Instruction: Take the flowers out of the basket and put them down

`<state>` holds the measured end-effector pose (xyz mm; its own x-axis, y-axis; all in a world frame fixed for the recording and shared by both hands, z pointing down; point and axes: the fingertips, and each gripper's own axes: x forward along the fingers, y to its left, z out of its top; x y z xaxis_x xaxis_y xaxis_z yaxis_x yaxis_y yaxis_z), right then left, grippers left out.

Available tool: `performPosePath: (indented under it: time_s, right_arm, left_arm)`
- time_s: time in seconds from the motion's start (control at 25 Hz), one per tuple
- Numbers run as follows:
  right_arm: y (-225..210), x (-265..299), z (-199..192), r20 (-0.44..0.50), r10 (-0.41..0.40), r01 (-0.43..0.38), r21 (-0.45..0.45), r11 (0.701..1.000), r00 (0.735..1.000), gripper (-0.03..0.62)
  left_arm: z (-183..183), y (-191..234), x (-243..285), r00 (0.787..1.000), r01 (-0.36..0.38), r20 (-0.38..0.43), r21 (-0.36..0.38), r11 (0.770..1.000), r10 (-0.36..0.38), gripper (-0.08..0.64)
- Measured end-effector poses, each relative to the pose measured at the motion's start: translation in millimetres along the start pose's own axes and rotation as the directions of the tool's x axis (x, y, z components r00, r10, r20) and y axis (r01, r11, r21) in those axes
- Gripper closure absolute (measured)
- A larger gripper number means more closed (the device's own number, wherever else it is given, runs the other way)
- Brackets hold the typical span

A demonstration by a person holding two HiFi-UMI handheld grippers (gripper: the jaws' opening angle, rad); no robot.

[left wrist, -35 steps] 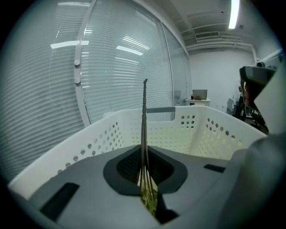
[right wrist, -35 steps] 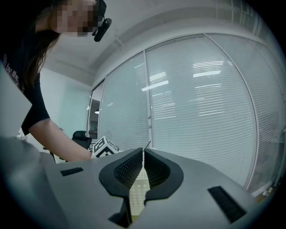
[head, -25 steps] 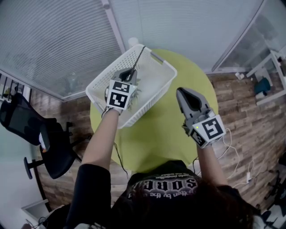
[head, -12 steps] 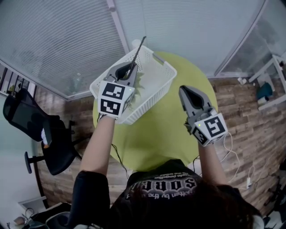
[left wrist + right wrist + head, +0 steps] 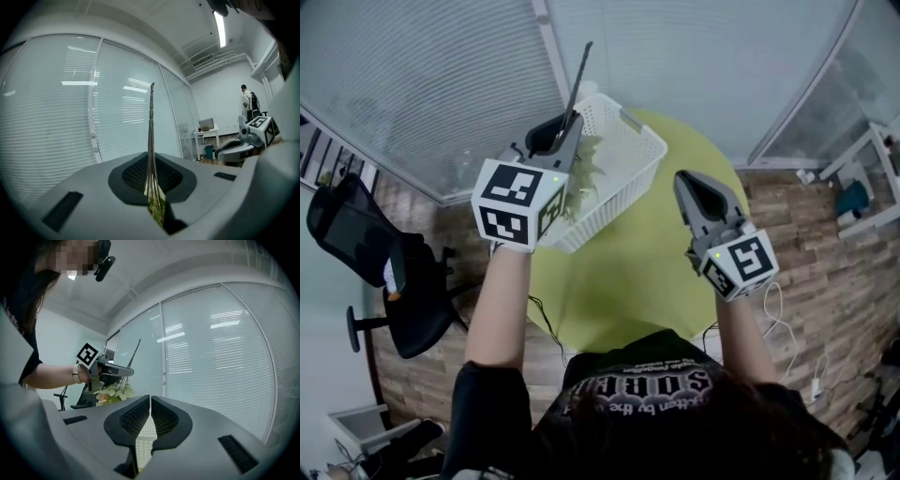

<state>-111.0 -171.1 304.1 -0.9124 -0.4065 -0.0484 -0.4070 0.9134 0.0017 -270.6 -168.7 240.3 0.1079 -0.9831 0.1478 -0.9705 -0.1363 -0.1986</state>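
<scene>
The basket (image 5: 628,159) sits on the green surface (image 5: 619,272). The flowers (image 5: 581,173) hang over its left wall, their stems grasped in the left tool (image 5: 566,129) just above them. The right tool (image 5: 692,183) is clenched, well apart.

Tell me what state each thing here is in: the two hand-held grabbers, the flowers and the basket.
left gripper: shut on the flowers' stems, pointing upward.
right gripper: shut, nothing between its jaws.
flowers: gripped by the stems, blooms hanging down in the air over the basket.
basket: upright and open-topped on the green table.
</scene>
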Motion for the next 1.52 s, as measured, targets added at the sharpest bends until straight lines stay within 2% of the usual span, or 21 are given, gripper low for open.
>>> performPosePath:
  time_s: [0.2,0.52,1.0,1.52]
  right_arm:
    - [6.2,-5.7,12.2,0.02,0.014,-0.013,-0.005,1.0,1.0,0.561]
    - [11.2,-12.1,27.6,0.04,0.029,-0.028,-0.019,0.999,0.999,0.561]
    - [6.0,-32.1,32.5,0.051,0.012,-0.011,-0.029,1.0,0.999,0.561]
    - [-21.7,-69.8,29.1,0.046,-0.064,0.065,-0.023,0.998,0.997,0.561]
  left_arm:
    - [26.0,-6.9,-20.5,0.999,-0.018,0.038,0.015,1.0,0.017,0.54]
    - [33.4,-33.5,-34.7,0.999,0.008,0.05,0.009,1.0,-0.009,0.54]
    - [43.4,-80.1,-28.6,0.993,0.106,0.052,0.029,0.994,-0.107,0.541]
    - [49.1,-131.5,-3.6,0.975,0.212,0.072,0.001,0.977,-0.211,0.535]
